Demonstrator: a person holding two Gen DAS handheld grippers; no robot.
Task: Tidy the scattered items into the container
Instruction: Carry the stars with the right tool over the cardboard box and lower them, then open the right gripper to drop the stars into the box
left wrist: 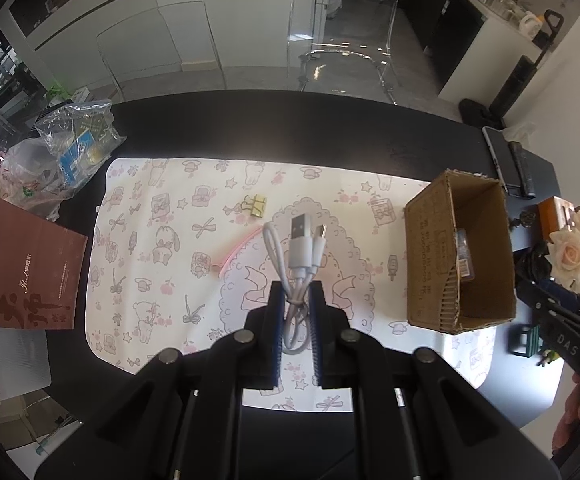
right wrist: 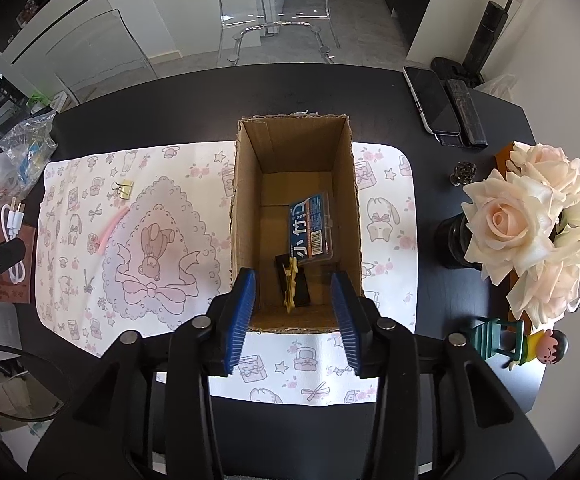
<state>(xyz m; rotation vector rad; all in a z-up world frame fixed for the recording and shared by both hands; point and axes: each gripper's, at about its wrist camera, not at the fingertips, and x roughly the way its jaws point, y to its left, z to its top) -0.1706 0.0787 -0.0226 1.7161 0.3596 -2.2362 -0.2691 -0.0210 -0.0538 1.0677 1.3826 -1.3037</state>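
My left gripper [left wrist: 297,294] is shut on a coiled white USB cable [left wrist: 300,248] and holds it above the patterned mat [left wrist: 150,248]. The cable also shows at the far left of the right wrist view [right wrist: 13,216]. A gold binder clip [left wrist: 255,204] and a pink hair clip [left wrist: 236,252] lie on the mat beyond it. The open cardboard box [left wrist: 430,256] stands to the right. My right gripper [right wrist: 295,284] is open and empty over the box's near rim [right wrist: 294,326]. Inside lie a blue packet [right wrist: 310,228], a yellow clip [right wrist: 291,288] and a dark item [right wrist: 300,280].
Plastic bags [left wrist: 74,144] and a brown paper bag [left wrist: 30,272] sit at the left. A phone [right wrist: 434,100] and a dark case [right wrist: 466,112] lie at the back right. A vase of pale roses [right wrist: 530,220] and a small toy figure [right wrist: 546,348] stand right of the box.
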